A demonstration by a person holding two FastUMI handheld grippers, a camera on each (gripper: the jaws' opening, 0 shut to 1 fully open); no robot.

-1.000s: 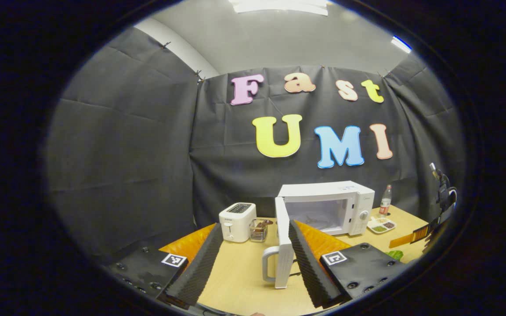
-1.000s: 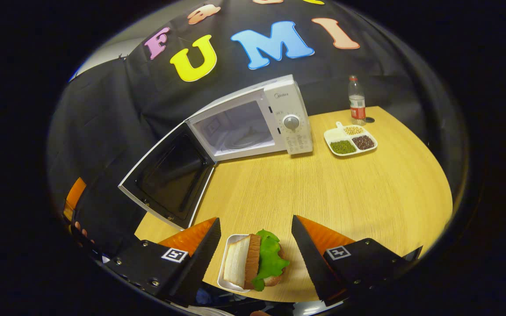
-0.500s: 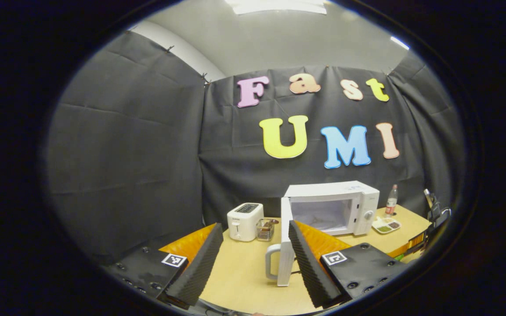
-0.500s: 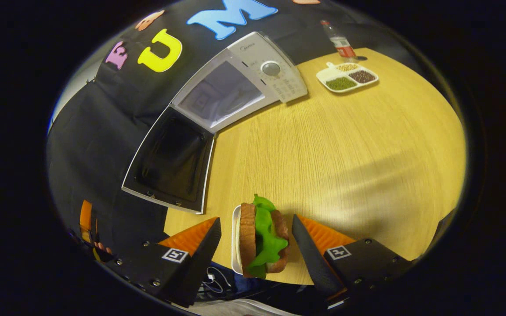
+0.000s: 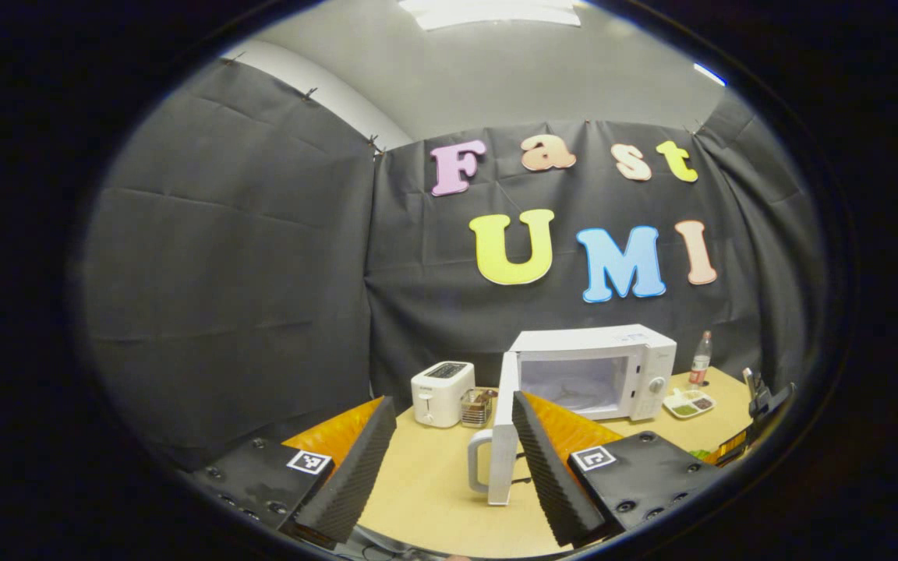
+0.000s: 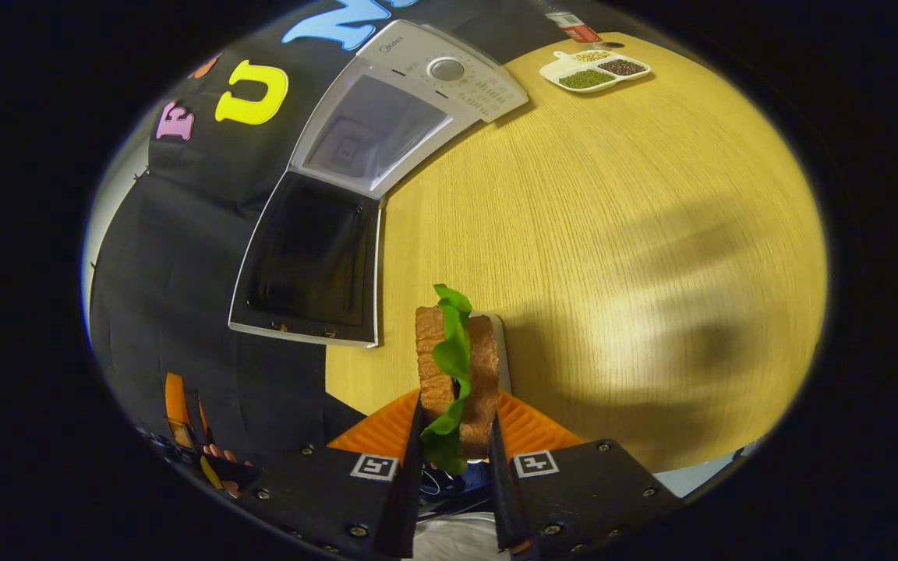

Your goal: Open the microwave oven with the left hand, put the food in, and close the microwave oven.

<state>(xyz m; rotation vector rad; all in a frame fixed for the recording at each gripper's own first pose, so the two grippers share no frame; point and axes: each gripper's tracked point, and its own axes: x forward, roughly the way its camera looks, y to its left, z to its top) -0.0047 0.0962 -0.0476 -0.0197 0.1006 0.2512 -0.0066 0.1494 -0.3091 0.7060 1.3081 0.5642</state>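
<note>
since it is a stack of bread, filling and a loose lettuce leaf, the sandwich (image 6: 455,372) will likely handle as light, soft and easy to crush or slide apart, so the sensible hold is across its two bread faces, low on the stack, with only gentle pressure. that is roughly how the right hand-held gripper (image 6: 453,460) has it: both fingers press on the bread sides, pinching the sandwich just above the near edge of the surface (image 6: 613,234), with the small white tray (image 6: 500,343) showing behind it. the microwave (image 6: 410,101) stands at the far side with its door (image 6: 309,261) swung wide, well apart from the food. in the left gripper view, the left hand-held gripper (image 5: 453,460) is spread and holds nothing, near the door's handle (image 5: 479,461).

compared with half a second ago, the right fingers have gone from spread on either side of the sandwich to closed on it, and the sandwich sits higher in the view. the left one has drawn back slightly from the door, staying open.
</note>
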